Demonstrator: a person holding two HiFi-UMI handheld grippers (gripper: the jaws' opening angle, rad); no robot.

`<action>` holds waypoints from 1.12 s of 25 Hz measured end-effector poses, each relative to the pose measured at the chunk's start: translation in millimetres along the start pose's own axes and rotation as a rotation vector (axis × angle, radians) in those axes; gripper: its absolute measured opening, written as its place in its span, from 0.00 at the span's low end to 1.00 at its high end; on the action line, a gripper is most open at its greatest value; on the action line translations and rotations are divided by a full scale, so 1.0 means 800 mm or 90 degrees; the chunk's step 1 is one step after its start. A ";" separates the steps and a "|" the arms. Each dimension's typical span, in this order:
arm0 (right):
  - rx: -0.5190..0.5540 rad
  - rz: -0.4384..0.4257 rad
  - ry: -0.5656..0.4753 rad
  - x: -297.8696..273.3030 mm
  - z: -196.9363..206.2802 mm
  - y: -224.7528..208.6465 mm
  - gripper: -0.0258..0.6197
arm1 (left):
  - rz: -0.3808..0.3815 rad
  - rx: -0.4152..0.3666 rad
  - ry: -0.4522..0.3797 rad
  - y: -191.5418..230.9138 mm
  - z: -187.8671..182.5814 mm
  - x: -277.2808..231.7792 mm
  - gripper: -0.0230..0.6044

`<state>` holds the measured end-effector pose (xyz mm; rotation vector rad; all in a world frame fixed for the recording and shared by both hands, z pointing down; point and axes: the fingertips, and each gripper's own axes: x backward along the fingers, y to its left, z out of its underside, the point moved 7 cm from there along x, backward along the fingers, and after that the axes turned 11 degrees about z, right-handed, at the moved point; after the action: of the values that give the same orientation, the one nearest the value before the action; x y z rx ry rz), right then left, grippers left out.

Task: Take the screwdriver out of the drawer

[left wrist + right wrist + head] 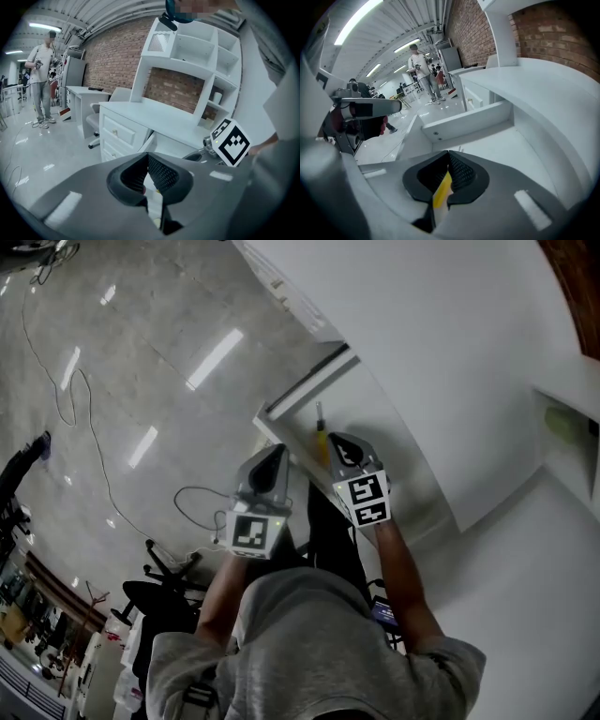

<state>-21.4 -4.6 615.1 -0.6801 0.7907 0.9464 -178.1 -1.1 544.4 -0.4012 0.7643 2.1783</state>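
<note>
Over the open drawer [305, 390] both of my forearms reach forward from the grey sleeves. The two tools sit side by side and tip forward and down. My right gripper [337, 442] is the one nearer the desk [487, 381]. My left gripper [277, 450] sits just beside it, over the drawer's outer edge.

In the right gripper view, the right gripper [446, 164] is clenched on the yellow handle of the screwdriver [442, 187], and the white drawer [464, 122] lies below and ahead of it. From the head view the screwdriver [322, 440] sticks out past the jaws with its metal shaft pointing away from me, above the drawer. I cannot tell whether its tip touches the drawer floor.

In its own view the left gripper [147, 161] has its jaws closed tip to tip and grasps nothing.

By my count there are two grippers, each carrying one marker cube [364, 498], one screwdriver and one drawer pulled open. One person [41, 79] stands on the shiny floor, far behind.
</note>
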 end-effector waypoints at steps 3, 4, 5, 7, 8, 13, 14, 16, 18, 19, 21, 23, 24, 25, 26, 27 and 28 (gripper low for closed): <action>0.001 -0.006 0.031 -0.017 0.007 0.004 0.05 | 0.000 0.006 0.004 0.006 0.007 -0.002 0.06; 0.000 -0.009 0.043 -0.022 0.009 0.006 0.09 | -0.001 0.011 0.006 0.007 0.009 -0.002 0.06; -0.002 -0.013 0.055 -0.027 0.012 0.007 0.14 | -0.002 0.015 0.007 0.008 0.011 -0.002 0.06; -0.009 -0.021 0.077 -0.036 0.020 0.009 0.21 | -0.002 0.018 0.008 0.010 0.013 -0.001 0.06; -0.010 -0.026 0.089 -0.041 0.022 0.010 0.26 | -0.001 0.017 0.009 0.011 0.014 -0.002 0.06; 0.002 -0.033 0.134 -0.060 0.036 0.015 0.37 | -0.002 0.027 0.014 0.017 0.018 -0.004 0.06; 0.006 -0.031 0.140 -0.064 0.038 0.015 0.38 | -0.003 0.028 0.015 0.017 0.019 -0.004 0.06; 0.018 -0.026 0.149 -0.070 0.043 0.015 0.38 | -0.004 0.027 0.015 0.018 0.020 -0.006 0.06; 0.034 -0.022 0.156 -0.074 0.048 0.017 0.38 | -0.006 0.030 0.012 0.017 0.021 -0.005 0.06; 0.041 -0.020 0.163 -0.076 0.051 0.018 0.37 | -0.007 0.031 0.011 0.016 0.021 -0.004 0.06; 0.051 -0.015 0.178 -0.077 0.056 0.020 0.33 | -0.010 0.030 0.009 0.015 0.024 -0.003 0.06; 0.059 -0.007 0.178 -0.078 0.059 0.021 0.27 | -0.010 0.029 0.008 0.012 0.026 -0.001 0.06; 0.063 -0.003 0.175 -0.078 0.059 0.021 0.24 | -0.010 0.031 0.007 0.011 0.027 0.001 0.06; 0.064 0.001 0.172 -0.077 0.058 0.021 0.23 | -0.010 0.033 0.008 0.010 0.028 0.002 0.06; 0.065 0.005 0.169 -0.077 0.057 0.020 0.22 | -0.010 0.035 0.008 0.009 0.030 0.002 0.06; 0.066 0.009 0.167 -0.077 0.057 0.020 0.21 | -0.011 0.036 0.009 0.008 0.031 0.002 0.06; 0.068 0.013 0.163 -0.078 0.058 0.020 0.18 | -0.010 0.035 0.009 0.008 0.033 0.002 0.06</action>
<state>-44.8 11.3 689.3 -0.7088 1.0683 0.8378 -184.6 13.2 566.1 -0.3939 0.8241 2.1367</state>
